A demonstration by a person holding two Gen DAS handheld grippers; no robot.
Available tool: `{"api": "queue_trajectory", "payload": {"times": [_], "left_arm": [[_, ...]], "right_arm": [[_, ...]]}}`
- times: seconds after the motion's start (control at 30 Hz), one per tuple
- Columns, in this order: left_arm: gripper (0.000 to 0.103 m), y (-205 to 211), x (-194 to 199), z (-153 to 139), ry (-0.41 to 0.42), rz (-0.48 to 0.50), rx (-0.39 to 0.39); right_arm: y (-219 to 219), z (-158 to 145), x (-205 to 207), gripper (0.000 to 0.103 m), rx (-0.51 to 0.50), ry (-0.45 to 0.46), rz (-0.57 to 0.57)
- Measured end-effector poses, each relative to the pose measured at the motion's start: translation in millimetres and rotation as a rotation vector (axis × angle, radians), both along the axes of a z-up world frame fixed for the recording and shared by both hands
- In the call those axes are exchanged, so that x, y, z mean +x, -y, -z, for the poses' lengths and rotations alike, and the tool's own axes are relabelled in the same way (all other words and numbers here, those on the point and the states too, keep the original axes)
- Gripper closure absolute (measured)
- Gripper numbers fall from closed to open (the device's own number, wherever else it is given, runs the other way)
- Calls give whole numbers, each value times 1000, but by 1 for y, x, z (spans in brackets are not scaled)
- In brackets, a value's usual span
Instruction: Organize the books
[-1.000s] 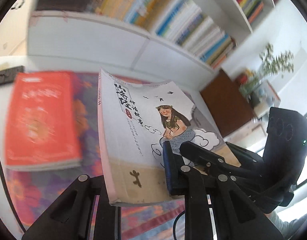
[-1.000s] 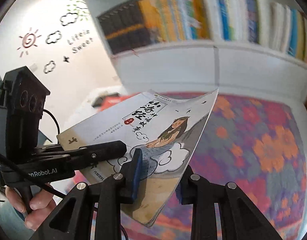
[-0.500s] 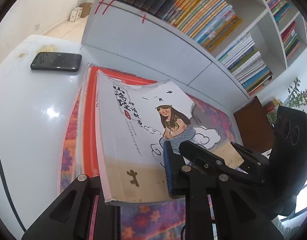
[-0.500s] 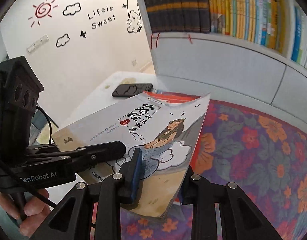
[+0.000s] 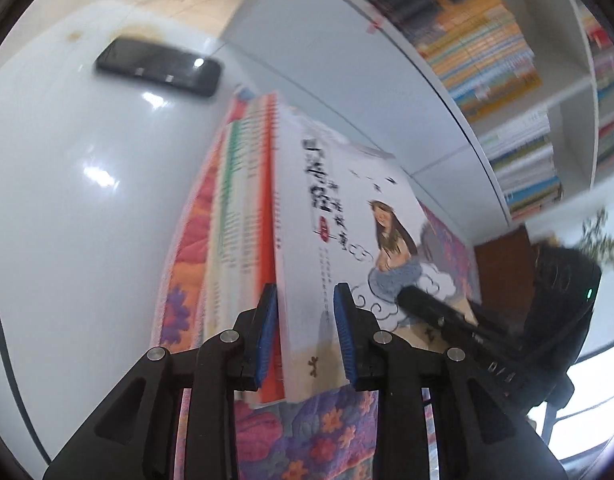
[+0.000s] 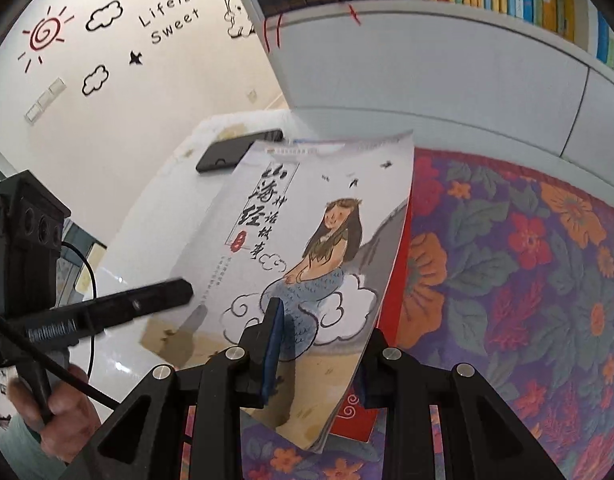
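An illustrated white book [image 6: 307, 240], with a long-haired girl on a cloud on its cover, rests tilted on a stack of books [image 5: 243, 216] whose top book is red [image 6: 391, 320]. My right gripper [image 6: 319, 340] is shut on the book's near right corner, one blue pad on the cover and the other finger under it. My left gripper [image 5: 305, 320] straddles the spine edge and its jaws are opening; both blue pads show, with space around the book [image 5: 319, 240]. In the right wrist view its upper finger [image 6: 163, 300] hovers just above the cover.
The stack sits on a floral cloth [image 6: 507, 260] over a white table [image 5: 67, 200]. A black phone [image 5: 159, 66] lies on the table behind the stack. A white bookcase [image 6: 427, 60] full of books stands close behind. A hand [image 6: 55, 412] holds the left gripper.
Both grippers carried the illustrated book left and down onto the stack by the phone. The left gripper rolled and its jaws widened, so both its pads now show.
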State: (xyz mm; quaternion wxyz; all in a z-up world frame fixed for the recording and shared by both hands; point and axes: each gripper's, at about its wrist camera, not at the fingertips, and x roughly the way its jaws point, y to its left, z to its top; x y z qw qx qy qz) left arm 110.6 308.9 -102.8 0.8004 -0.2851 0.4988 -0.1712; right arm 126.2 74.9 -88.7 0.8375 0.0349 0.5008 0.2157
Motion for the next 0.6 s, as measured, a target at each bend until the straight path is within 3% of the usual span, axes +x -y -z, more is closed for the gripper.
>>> {"api": "queue_trajectory", "payload": {"times": [0.23,0.43,0.57,0.6], "left_arm": [[78,8,-9,-8,22,0,61],[77,-2,-8,-9,0,-43,52],[77,-8,-14,-20,26,-62,71],[77,-7,-16,-24,34,-64,77]], "right_arm": [[-11,11,1,73,-60,-16,-26],[-11,16,7,72,-55,-39,-40],[-8,15,5,50,-63,-64,-21],[-7,15,4,50,-72,-69,-14]]}}
